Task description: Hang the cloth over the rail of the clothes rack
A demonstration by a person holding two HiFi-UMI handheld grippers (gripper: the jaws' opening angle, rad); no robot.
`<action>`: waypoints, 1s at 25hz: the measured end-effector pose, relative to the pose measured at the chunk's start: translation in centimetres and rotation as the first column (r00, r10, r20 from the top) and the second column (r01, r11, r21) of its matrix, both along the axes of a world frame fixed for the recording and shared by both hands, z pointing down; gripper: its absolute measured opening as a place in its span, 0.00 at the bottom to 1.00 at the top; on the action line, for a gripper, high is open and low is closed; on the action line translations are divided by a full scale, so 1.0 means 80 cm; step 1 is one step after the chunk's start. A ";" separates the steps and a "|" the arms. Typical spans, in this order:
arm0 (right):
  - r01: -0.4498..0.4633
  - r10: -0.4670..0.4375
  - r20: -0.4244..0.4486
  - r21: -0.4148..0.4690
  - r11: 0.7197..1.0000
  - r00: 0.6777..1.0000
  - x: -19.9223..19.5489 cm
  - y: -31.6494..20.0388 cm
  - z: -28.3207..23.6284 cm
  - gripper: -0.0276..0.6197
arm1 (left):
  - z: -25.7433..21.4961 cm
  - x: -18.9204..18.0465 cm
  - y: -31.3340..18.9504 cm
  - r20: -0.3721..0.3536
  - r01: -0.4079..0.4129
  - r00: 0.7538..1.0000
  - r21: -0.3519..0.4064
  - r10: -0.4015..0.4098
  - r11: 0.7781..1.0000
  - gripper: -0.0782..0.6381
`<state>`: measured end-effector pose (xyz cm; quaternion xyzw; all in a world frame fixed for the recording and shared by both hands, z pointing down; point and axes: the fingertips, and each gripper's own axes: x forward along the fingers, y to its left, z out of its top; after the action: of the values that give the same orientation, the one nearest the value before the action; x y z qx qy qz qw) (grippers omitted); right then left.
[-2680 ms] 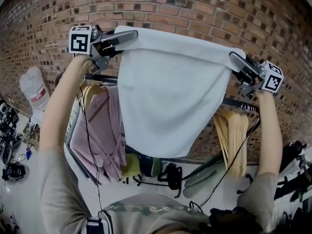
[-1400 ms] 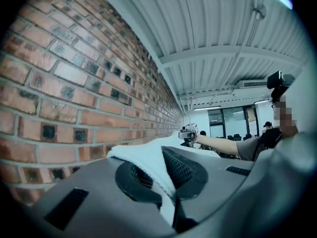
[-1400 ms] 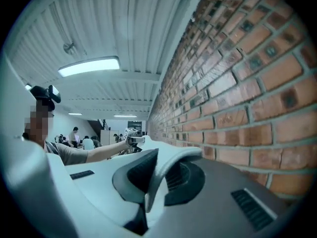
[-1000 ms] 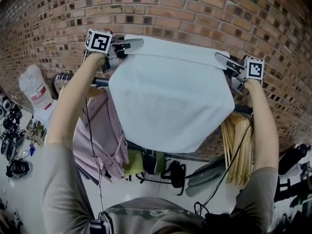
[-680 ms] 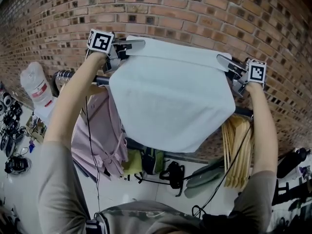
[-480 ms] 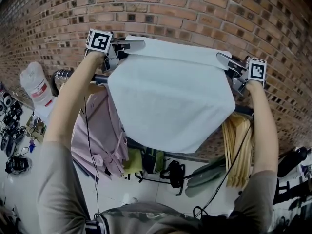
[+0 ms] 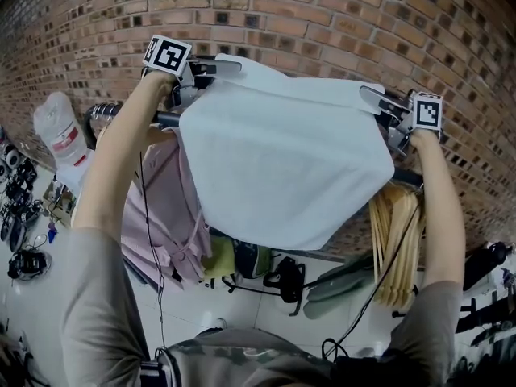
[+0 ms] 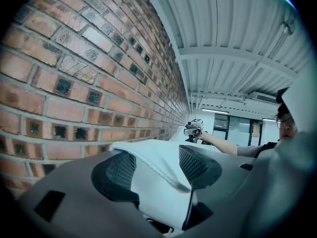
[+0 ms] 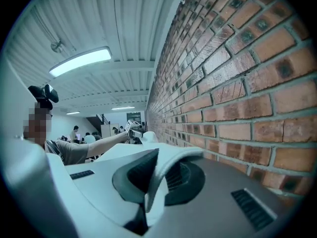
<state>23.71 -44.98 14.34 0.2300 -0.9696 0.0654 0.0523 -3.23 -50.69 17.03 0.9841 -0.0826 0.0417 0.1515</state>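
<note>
White terry-like cloth (image 7: 282,168) hangs spread across the middle of the head view. Its top edge is up by the brick wall (image 7: 322,22), above the dark rail (image 7: 165,119). At eleven o'clock the left gripper (image 7: 216,66) is opening its jaws, and one corner lies loose between them. At two o'clock the right gripper (image 7: 371,100) pinches the other corner tight. The draping looks nearly done; the right-hand release remains.

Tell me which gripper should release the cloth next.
Right. The right gripper is clamped on the cloth corner; the left gripper is opening its fingers, with the cloth loose between them.
</note>
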 end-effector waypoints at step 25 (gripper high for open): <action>-0.052 0.055 0.040 -0.082 0.995 0.998 0.002 -0.004 0.005 0.07 | 0.000 -0.025 -0.006 -0.026 0.028 0.999 -0.045 -0.029 0.999 0.51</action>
<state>23.88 -45.27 14.77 0.2521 -0.9605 0.1108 0.0392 -5.22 -51.19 17.04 0.9797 -0.0936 0.0284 0.1749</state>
